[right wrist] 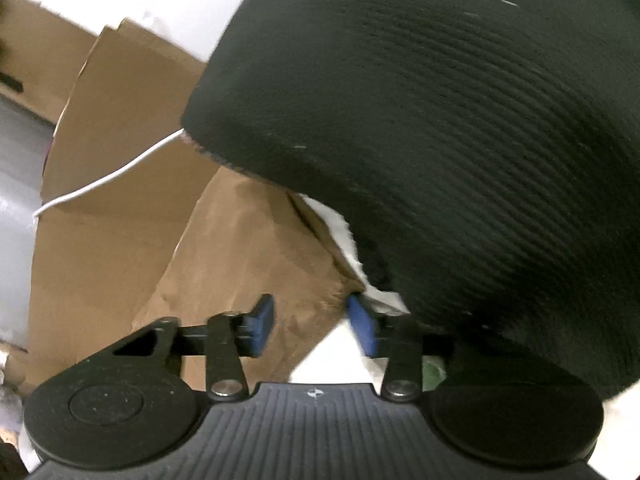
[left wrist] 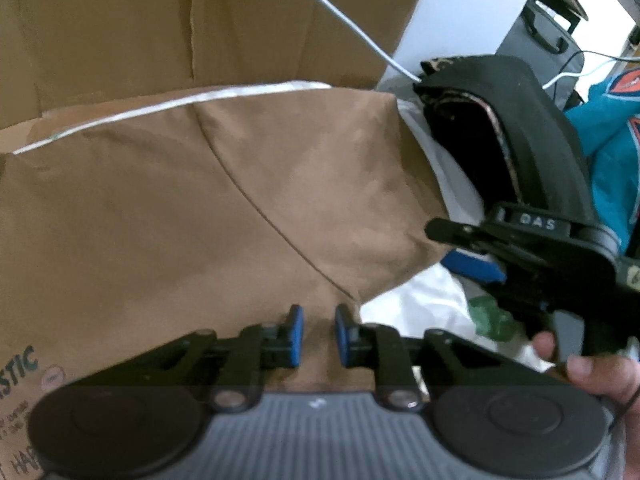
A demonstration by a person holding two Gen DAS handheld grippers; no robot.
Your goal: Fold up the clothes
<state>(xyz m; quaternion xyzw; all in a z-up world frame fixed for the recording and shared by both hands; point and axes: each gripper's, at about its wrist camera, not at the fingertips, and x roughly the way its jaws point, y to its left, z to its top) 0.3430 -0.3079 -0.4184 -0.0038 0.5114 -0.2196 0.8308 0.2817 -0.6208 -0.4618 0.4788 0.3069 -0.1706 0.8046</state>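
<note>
A tan garment (left wrist: 248,200) lies spread in front of me in the left wrist view. My left gripper (left wrist: 319,334) is open just above its near edge, with tan cloth between the blue pads. My right gripper (left wrist: 472,256) shows at the garment's right corner; the right wrist view shows it (right wrist: 316,326) open, with the tan garment's corner (right wrist: 260,264) between the fingers. A folded black ribbed garment (right wrist: 460,140) fills the upper right of the right wrist view and also lies at the right of the left wrist view (left wrist: 520,128).
Cardboard (left wrist: 180,32) stands behind the tan garment. A white cable (left wrist: 344,20) runs across it. White cloth (left wrist: 424,300) lies under the garments. A teal garment (left wrist: 612,152) and a grey case (left wrist: 536,36) are at the far right.
</note>
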